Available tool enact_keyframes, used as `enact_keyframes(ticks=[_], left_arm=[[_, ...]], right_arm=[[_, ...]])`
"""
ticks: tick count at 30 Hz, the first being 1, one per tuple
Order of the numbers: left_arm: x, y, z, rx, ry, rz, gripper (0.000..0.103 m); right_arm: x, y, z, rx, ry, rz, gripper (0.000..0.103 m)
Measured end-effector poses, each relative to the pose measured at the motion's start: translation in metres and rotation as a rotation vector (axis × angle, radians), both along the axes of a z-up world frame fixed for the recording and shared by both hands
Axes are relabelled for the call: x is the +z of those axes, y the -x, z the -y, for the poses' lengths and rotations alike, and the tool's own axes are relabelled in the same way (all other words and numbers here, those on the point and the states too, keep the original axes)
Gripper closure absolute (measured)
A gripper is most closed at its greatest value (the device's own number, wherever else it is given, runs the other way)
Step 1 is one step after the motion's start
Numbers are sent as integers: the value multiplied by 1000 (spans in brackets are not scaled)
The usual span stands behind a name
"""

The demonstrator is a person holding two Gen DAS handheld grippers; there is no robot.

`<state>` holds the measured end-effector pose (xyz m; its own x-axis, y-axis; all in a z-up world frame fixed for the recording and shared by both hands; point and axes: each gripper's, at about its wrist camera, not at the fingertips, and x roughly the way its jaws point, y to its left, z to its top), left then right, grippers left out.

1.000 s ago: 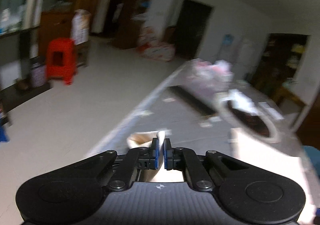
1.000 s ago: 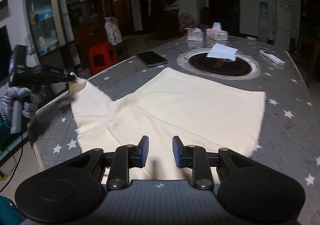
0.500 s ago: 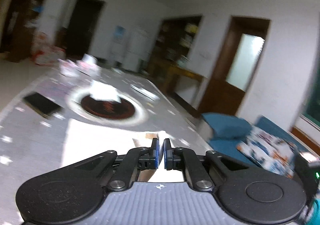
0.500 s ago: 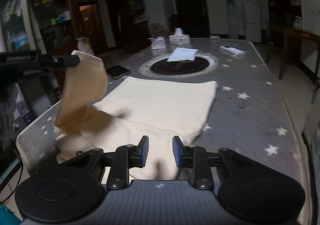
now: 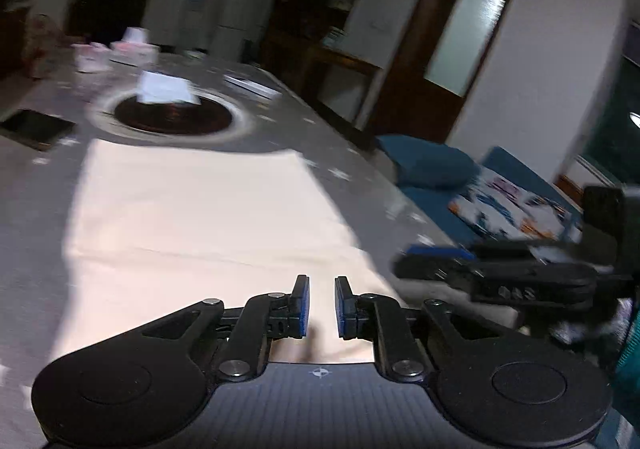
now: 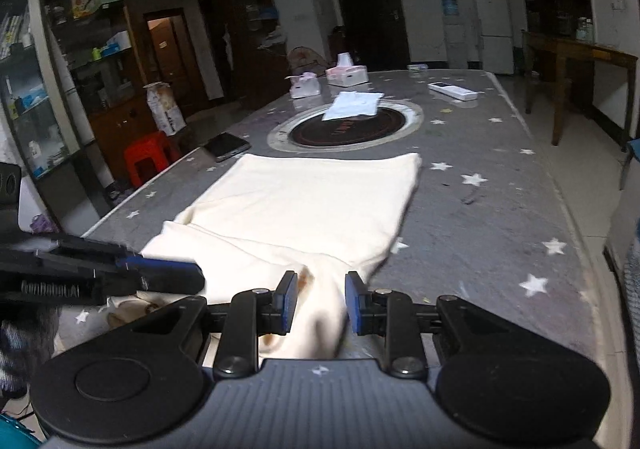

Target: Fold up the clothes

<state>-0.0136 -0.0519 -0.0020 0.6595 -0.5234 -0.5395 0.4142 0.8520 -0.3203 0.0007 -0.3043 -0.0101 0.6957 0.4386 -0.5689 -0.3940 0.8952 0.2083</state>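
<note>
A cream cloth [image 6: 320,201] lies spread on the grey star-patterned table [image 6: 500,185], its near part folded over onto itself. My right gripper [image 6: 320,281] is shut on a raised bunch of the cloth at its near edge. My left gripper [image 5: 318,285] hovers just over the near part of the cloth [image 5: 200,217]; its jaws are opening, with a narrow gap and nothing pinched between them. In the right wrist view the left gripper [image 6: 192,275] comes in from the left, low over the folded layer. The right gripper [image 5: 408,263] shows at the right of the left wrist view.
Beyond the cloth a round inset hob [image 6: 344,129] carries a white folded paper [image 6: 352,105]. A dark phone [image 6: 228,145], tissue boxes [image 6: 346,73] and a remote [image 6: 452,91] also lie on the table. A red stool [image 6: 148,161] stands to the left, a blue sofa [image 5: 440,169] to the right.
The left gripper swung the cloth's corner from the left edge across over the cloth, and its jaws have parted, letting the corner go. The right gripper kept its grip.
</note>
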Motion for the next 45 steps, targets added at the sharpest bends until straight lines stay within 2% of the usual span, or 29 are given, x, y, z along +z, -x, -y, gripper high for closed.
enact_keyframes(ticks=[3, 7, 12, 13, 15, 20, 22, 26, 30, 34, 40, 45], left_arm=[[2, -8, -29, 98, -27, 3, 88], [-11, -16, -56, 183, -61, -37, 88], [-28, -14, -78, 224, -92, -83, 89], [-27, -13, -80, 228, -93, -79, 88], [-25, -10, -83, 235, -95, -70, 89], [-7, -21, -79, 225, -69, -18, 89], [-6, -29, -72, 203, -72, -7, 89], [-18, -43, -62, 186, -120, -32, 89], [-25, -44, -63, 189, -149, -35, 89], [-28, -47, -67, 211, -157, -34, 89], [-25, -47, -69, 230, -171, -33, 88], [-9, -27, -68, 172, -179, 10, 88]], right_arm=[[-7, -10, -11, 24, -1, -23, 78], [-22, -19, -24, 35, 17, -69, 78], [-28, -25, -33, 44, 37, -79, 78], [-28, -25, -35, 48, 50, -73, 80], [-26, -25, -39, 56, 79, -58, 94], [-12, -24, -45, 55, 105, 7, 98], [-9, -26, -47, 46, 117, 19, 98], [-23, -32, -45, 16, 167, -30, 97], [-14, -26, -37, 6, 139, 4, 92], [-7, -24, -45, 60, 111, 33, 92], [-29, -33, -54, 95, 122, -29, 93], [-10, -14, -49, 135, 143, 17, 91]])
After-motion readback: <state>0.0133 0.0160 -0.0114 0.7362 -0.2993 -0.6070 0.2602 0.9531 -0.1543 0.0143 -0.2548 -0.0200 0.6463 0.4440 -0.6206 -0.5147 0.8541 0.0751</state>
